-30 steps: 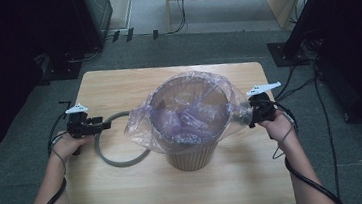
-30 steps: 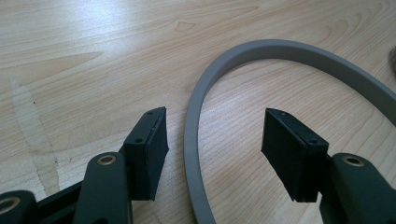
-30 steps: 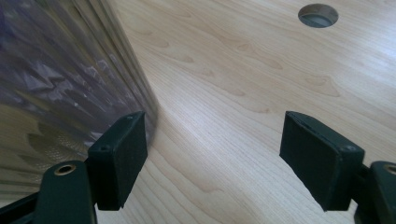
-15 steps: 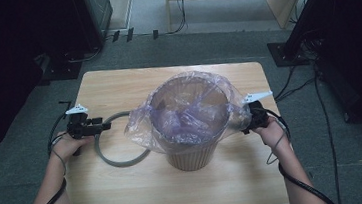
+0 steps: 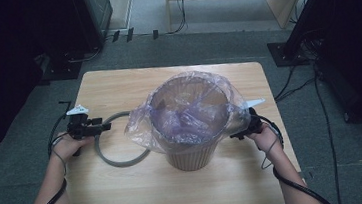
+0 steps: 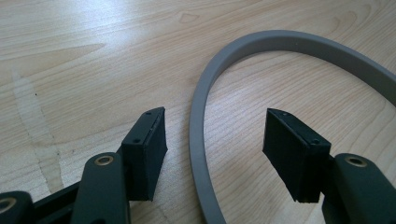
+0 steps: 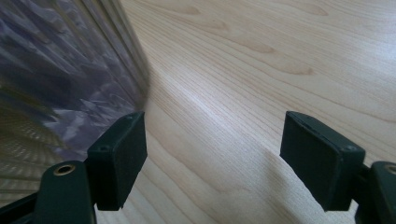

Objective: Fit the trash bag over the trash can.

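Ring (image 6: 198, 140): grey, stiff, light; lies between left gripper's (image 6: 217, 149) wide jaws; pinch the band there.
Bag (image 5: 144, 128): thin, slippery film beside right gripper (image 7: 215, 158), jaws wide, empty.

Grey plastic ring (image 5: 119, 155), thin flat band, lies flat on the light wooden desk (image 5: 117, 88) left of the bin; its right edge runs under the bag's overhang. In the left gripper view the ring's (image 6: 198, 140) arc curves up and right, its near edge passing between the two black pads without touching either.

Tan ribbed round wastebasket (image 5: 192, 156) stands upright at desk centre, tapering toward the base. Translucent purple-tinted plastic bag liner (image 5: 190, 113) sits inside, crinkled, mouth folded loosely over the rim, slack hanging down both sides. Liner (image 7: 56, 74) seen close against the ribbed wall.
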`<state>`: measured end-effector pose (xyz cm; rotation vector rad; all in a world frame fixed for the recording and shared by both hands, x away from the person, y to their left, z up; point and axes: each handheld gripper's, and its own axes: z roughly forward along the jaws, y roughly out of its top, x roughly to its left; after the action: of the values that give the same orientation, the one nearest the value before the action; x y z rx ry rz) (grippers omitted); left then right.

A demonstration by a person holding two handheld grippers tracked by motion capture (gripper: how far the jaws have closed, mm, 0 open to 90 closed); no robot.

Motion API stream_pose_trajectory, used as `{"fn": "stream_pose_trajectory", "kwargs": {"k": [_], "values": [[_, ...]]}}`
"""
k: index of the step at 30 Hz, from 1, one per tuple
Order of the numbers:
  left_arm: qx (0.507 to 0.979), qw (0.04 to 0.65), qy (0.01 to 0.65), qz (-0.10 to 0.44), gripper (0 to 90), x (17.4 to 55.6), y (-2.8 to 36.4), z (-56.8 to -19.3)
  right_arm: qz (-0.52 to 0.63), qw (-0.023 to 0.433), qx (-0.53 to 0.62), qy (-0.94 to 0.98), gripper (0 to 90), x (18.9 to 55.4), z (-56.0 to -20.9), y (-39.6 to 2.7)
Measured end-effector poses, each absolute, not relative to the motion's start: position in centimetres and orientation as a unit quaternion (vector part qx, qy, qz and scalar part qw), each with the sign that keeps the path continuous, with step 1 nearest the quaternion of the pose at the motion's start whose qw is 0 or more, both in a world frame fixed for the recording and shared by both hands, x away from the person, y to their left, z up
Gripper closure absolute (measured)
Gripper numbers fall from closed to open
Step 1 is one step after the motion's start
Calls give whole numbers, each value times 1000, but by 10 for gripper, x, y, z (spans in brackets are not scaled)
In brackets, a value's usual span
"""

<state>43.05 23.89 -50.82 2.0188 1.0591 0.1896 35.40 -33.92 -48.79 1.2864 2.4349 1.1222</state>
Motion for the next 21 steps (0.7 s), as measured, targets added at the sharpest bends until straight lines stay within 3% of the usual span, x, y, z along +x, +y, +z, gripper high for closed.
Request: {"fn": "stream_pose_trajectory", "kwargs": {"k": [21], "values": [[815, 413, 391, 113, 421, 428, 237, -515, 346, 107, 409, 838, 201, 351, -511, -329]]}}
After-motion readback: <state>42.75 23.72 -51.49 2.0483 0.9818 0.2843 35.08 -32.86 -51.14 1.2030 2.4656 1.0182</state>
